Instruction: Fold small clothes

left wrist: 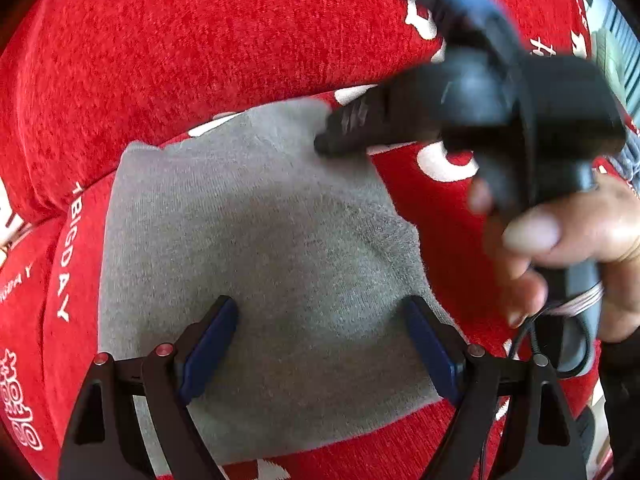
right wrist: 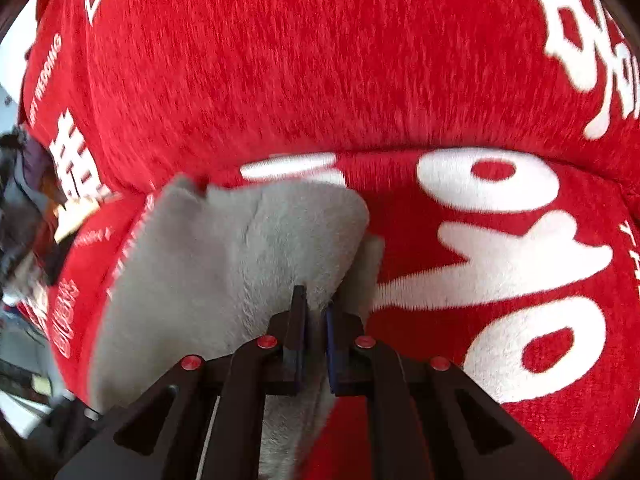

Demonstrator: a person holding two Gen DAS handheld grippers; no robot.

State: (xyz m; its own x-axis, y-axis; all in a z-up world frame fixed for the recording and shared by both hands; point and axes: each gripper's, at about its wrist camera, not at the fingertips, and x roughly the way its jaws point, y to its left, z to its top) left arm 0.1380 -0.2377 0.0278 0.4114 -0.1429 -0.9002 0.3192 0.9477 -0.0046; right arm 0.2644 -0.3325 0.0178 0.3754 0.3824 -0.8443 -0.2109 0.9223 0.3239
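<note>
The right gripper (right wrist: 316, 312) is pinching the small grey knit garment's (left wrist: 256, 248) edge on the red printed sofa cover (left wrist: 200, 40), apparently mid-fold, while the left gripper (left wrist: 320, 320) is hovering over that garment with jaws apart, so the next move probably calls for laying the edge flat.

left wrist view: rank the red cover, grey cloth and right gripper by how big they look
1. red cover, fills most of the frame
2. grey cloth
3. right gripper, though it is nearer the camera and blurred, so its rank below the cloth is unsure

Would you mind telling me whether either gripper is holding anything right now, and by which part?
The right gripper pinches the grey knit cloth at its right edge; the left gripper is open, holding nothing.
</note>
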